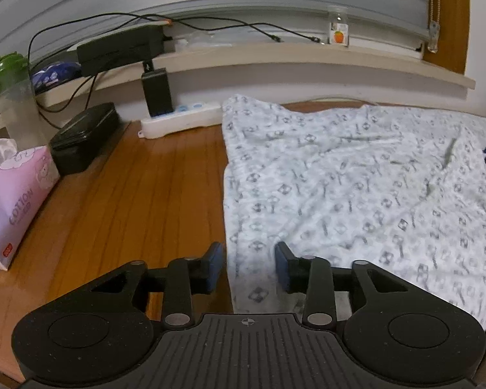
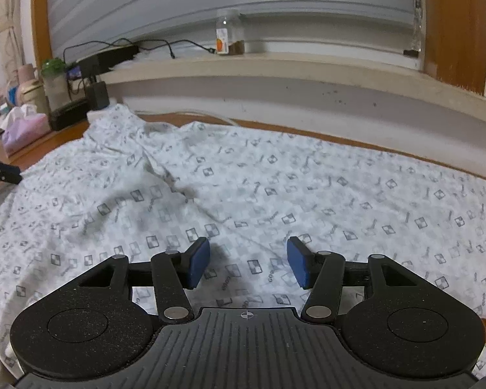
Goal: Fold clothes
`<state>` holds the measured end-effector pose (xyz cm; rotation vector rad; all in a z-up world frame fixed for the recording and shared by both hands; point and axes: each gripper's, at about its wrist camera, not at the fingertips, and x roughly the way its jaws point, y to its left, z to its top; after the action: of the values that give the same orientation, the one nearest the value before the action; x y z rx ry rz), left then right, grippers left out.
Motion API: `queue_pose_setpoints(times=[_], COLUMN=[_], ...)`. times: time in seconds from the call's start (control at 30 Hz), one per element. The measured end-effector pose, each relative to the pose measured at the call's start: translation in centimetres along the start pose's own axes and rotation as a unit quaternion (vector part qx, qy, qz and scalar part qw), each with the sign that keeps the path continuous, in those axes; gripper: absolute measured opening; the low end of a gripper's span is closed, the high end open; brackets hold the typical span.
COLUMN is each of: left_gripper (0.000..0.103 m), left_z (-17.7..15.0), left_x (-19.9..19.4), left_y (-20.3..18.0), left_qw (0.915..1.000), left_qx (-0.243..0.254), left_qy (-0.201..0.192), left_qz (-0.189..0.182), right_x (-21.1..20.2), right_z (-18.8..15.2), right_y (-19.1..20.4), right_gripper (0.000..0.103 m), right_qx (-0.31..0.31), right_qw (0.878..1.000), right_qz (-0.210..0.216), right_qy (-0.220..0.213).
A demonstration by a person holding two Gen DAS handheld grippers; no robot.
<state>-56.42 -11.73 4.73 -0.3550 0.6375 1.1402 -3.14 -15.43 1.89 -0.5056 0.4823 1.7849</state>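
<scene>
- Left gripper jaws part-open over cloth's left edge, nothing pinched
- Right gripper jaws part-open above mid-cloth, empty
- Patterned garment spread wrinkled across wooden table, apparently no crisp fold made; most folding probably left
- Windowsill clutter beyond, irrelevant

On the pink cardboard tissue box to my left I read "COTTON" in purple capitals; the smaller print beneath it is too blurred to read.
</scene>
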Motion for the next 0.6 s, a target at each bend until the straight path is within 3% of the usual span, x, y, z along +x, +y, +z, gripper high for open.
queue_pose_setpoints(times=[0.1,0.13,0.2,0.47,0.6], left_gripper=[0.051,0.061,0.07,0.074,0.079], left_z=[1.5,2.1,3.4,7.4,8.1], left_x=[0.1,0.2,0.8,6.8,7.8], left_y=[-1.0,-1.5,-2.8,-7.9,-10.1], left_qw=[0.9996,0.9993,0.9984,0.9956,0.9944], left_qx=[-0.004,-0.005,0.004,0.03,0.035], left_qy=[-0.024,-0.033,-0.047,-0.033,-0.034], left_qz=[-0.01,-0.018,-0.032,-0.082,-0.094], right_x=[0.1,0.1,0.0,0.2,0.1], right_z=[0.0,0.0,0.0,0.0,0.0], right_y=[0.0,-0.1,-0.2,-0.2,-0.2], right_gripper=[0.054,0.054,0.054,0.059,0.06], right_qx=[0.005,0.007,0.009,0.01,0.01], right_qw=[1.0,1.0,1.0,1.0,1.0], right_qz=[-0.001,-0.003,-0.003,-0.001,-0.001], right_qy=[0.0,-0.001,-0.001,0.005,0.005])
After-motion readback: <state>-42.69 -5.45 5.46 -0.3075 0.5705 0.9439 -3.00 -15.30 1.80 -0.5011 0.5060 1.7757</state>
